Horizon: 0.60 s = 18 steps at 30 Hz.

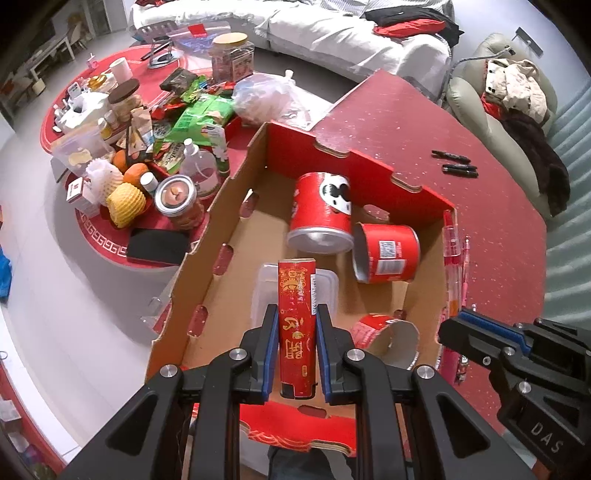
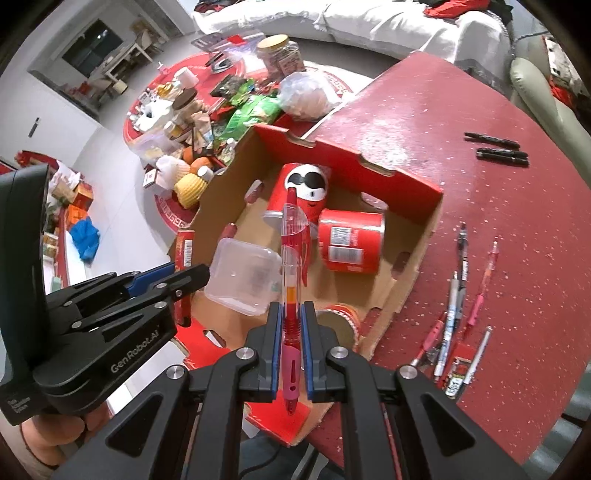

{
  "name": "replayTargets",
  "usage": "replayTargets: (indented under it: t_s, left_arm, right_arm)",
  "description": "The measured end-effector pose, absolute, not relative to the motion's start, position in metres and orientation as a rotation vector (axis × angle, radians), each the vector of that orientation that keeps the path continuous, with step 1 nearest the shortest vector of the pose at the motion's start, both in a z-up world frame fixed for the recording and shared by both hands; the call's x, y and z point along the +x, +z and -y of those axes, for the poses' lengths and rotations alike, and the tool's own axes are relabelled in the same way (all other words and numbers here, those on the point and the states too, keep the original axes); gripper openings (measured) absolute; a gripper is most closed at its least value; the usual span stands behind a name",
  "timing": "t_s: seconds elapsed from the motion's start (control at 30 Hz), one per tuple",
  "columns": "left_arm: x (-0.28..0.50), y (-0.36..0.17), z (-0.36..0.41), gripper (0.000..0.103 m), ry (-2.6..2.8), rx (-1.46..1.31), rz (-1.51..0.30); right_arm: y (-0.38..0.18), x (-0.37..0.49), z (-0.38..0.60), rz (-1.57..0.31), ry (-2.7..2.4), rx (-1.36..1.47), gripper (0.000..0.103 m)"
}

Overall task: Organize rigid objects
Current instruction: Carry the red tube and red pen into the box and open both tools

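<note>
My left gripper point(image 1: 296, 325) is shut on a tall red box with gold print point(image 1: 296, 325), held over the near end of an open cardboard box point(image 1: 229, 236). Inside that carton lie two red cans point(image 1: 321, 214) point(image 1: 388, 253), a clear plastic container point(image 1: 264, 288) and a red ring-shaped piece point(image 1: 384, 332). My right gripper point(image 2: 291, 325) is shut on a red-and-clear pen point(image 2: 292, 258), also above the carton's near end. Each gripper shows in the other's view: the right one point(image 1: 458, 325) at the carton's right side, the left one point(image 2: 186, 275) at its left, holding the red box point(image 2: 184, 251).
Several pens point(image 2: 454, 314) and two black markers point(image 2: 498, 147) lie on the red tabletop point(image 2: 443, 110) right of the carton. A low red table point(image 1: 110, 92) crowded with snacks, jars and fruit stands beyond on the left. A white sofa point(image 1: 332, 29) is behind.
</note>
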<state>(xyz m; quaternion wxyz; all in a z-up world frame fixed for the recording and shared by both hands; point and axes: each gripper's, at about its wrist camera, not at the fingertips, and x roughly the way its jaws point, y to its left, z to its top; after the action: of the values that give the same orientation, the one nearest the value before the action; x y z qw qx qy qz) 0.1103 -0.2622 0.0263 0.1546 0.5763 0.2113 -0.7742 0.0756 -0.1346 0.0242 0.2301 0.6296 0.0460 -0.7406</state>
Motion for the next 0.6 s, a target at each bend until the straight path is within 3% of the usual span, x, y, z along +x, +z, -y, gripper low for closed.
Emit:
replayTargets:
  t_s: [0.6]
  left_arm:
    - [0.075,0.003,0.283,0.02,-2.204,1.693,-0.528]
  right_arm:
    - [-0.016,0.049,0.151,-0.072,-2.001,1.845,0.01]
